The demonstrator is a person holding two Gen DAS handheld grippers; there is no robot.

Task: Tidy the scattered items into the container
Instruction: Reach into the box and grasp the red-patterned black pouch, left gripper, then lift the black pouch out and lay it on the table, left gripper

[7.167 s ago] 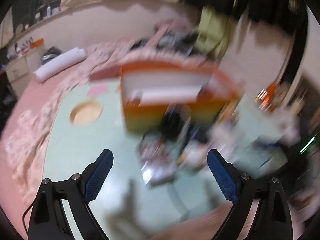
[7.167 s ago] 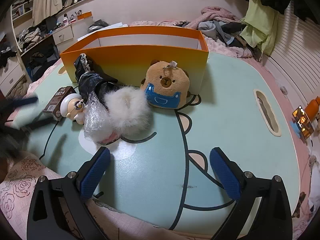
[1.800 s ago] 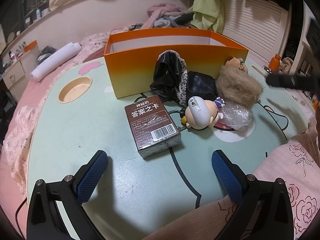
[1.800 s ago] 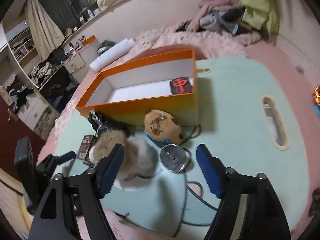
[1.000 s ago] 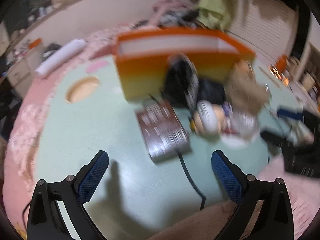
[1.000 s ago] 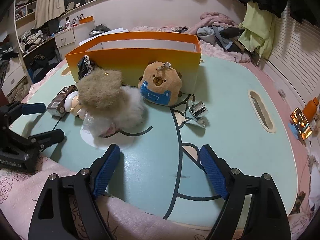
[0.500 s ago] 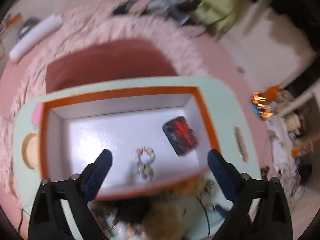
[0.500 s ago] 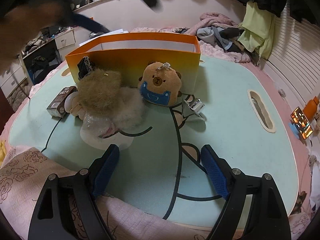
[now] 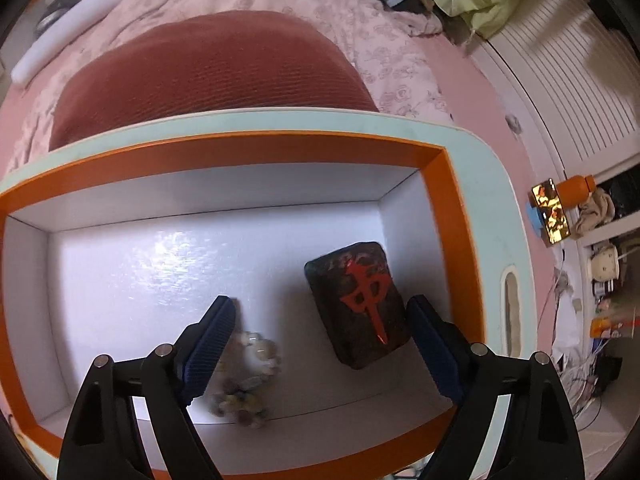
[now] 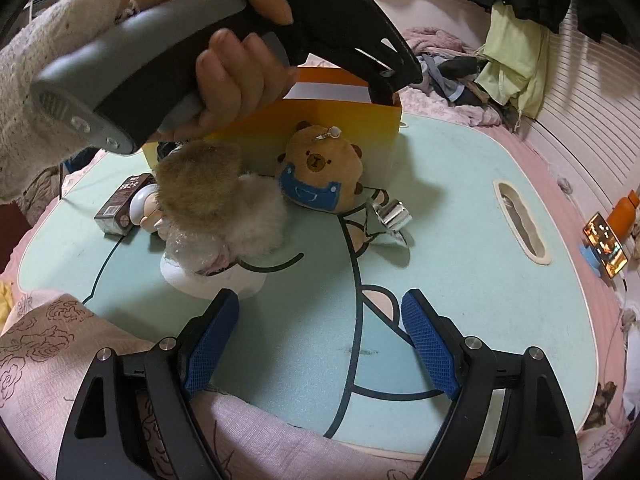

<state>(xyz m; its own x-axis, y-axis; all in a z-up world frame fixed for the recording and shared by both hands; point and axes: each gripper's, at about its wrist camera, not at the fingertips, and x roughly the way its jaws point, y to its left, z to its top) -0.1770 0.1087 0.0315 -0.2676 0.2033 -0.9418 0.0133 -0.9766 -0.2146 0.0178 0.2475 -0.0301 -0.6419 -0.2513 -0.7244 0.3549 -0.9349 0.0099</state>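
**Left claw over the orange box, right claw waiting at the near edge**

The left claw [image 9: 318, 344] hangs steeply over the orange cardboard box with the white inside [image 9: 240, 148], which stands toward the far edge of the pale green desk [image 10: 460, 216]. Its jaws have just been closing a little, yet they stand wide and nothing is pressed between the blue pads. Below them, on the box floor, lie a blurred bracelet of pale beads [image 9: 248, 376] near the front wall and a dark rectangular tile with a red character [image 9: 360, 304] toward the right end wall.

From the right wrist view, a hand in a cream knitted sleeve [image 10: 236, 64] grips the grey handle of that left tool above the box.

The right claw [image 10: 320, 332] sits low at the near edge of the desk, jaws wide and empty. In front of the box, out on the desk, lie a brown bear plush in blue overalls [image 10: 320, 172], a shiny silver foil wrapper [image 10: 388, 218], a brown and white fluffy heap [image 10: 216, 204], a small white-headed figurine [image 10: 142, 204] and a dark brown card box [image 10: 120, 204] toward the left edge.
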